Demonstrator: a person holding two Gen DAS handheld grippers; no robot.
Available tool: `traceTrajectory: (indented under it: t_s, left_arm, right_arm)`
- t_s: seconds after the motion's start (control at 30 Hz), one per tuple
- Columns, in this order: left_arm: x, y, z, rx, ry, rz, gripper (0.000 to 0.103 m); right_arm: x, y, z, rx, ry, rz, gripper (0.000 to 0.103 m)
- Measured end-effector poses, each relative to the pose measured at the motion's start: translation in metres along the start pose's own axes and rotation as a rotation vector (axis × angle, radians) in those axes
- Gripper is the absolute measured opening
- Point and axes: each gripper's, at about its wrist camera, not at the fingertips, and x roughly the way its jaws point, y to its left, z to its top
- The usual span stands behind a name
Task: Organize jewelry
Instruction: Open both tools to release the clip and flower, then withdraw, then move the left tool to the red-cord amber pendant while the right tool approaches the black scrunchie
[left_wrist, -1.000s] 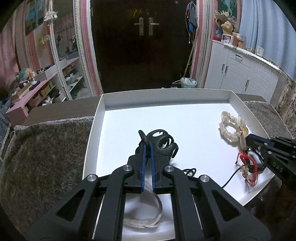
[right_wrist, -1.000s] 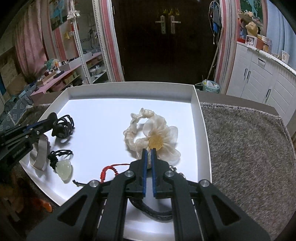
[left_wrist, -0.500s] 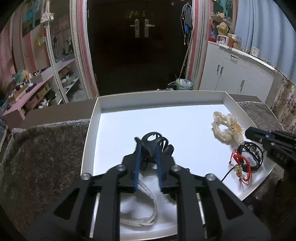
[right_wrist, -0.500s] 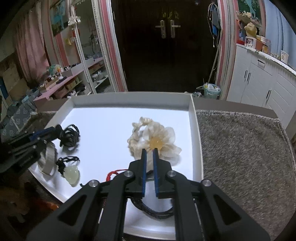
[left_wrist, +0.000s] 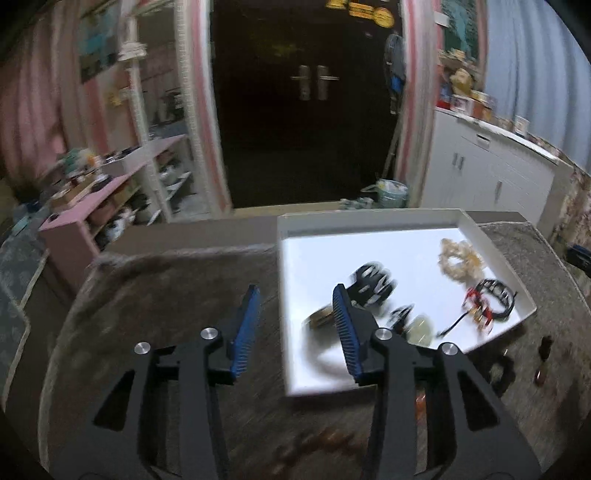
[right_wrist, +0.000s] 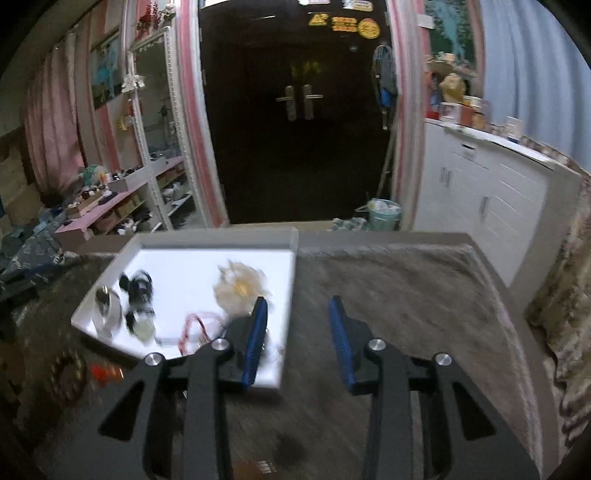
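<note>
A white tray rests on a grey furry mat. In it lie a black hair claw, a cream scrunchie, a red cord bracelet, a black beaded bracelet, a pale pendant on a black cord and a pale band. My left gripper hangs over the tray's left edge, its jaws opening with nothing between them. My right gripper hangs over the tray's right edge, jaws opening, also empty. Both views are blurred.
The grey mat spreads on both sides of the tray. Small brown and red items lie on the mat by the tray's near corner. A pink shelf, a dark door and white cabinets stand beyond.
Both grippers let go of the pieces they were shut on, opened, rose and drew apart: the left swung left off the hair claw, the right swung right off the scrunchie.
</note>
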Motion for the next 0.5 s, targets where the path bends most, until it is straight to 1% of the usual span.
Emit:
traceTrajectory:
  t_s: [0.1,0.17,0.23,0.33,0.4,0.43,0.5]
  left_arm:
    - [-0.021,0.021,-0.034,-0.023,0.002,0.034,0.043]
    - [-0.028,0.028,-0.054,-0.022,0.012,0.053,0.043]
    - [-0.034,0.032,-0.074,-0.026,0.031,0.059,0.043]
    - [-0.036,0.031,-0.087,-0.046,0.054,0.039,0.043]
    - [-0.038,0.022,-0.092,-0.052,0.058,0.024,0.043]
    - [-0.038,0.016,-0.092,-0.044,0.059,0.013,0.043]
    - [-0.037,0.0,-0.092,-0.009,0.062,0.018,0.044]
  right_arm:
    - [-0.019,-0.021,-0.029,0.032,0.011,-0.033,0.036]
    - [-0.029,-0.03,-0.052,0.047,0.023,-0.062,0.036]
    - [-0.034,-0.034,-0.068,0.053,0.041,-0.068,0.036]
    - [-0.037,-0.034,-0.077,0.065,0.053,-0.059,0.036]
    - [-0.039,-0.028,-0.077,0.063,0.047,-0.047,0.036]
    - [-0.039,-0.023,-0.076,0.059,0.043,-0.04,0.036]
    - [-0.04,-0.01,-0.075,0.049,0.034,-0.032,0.037]
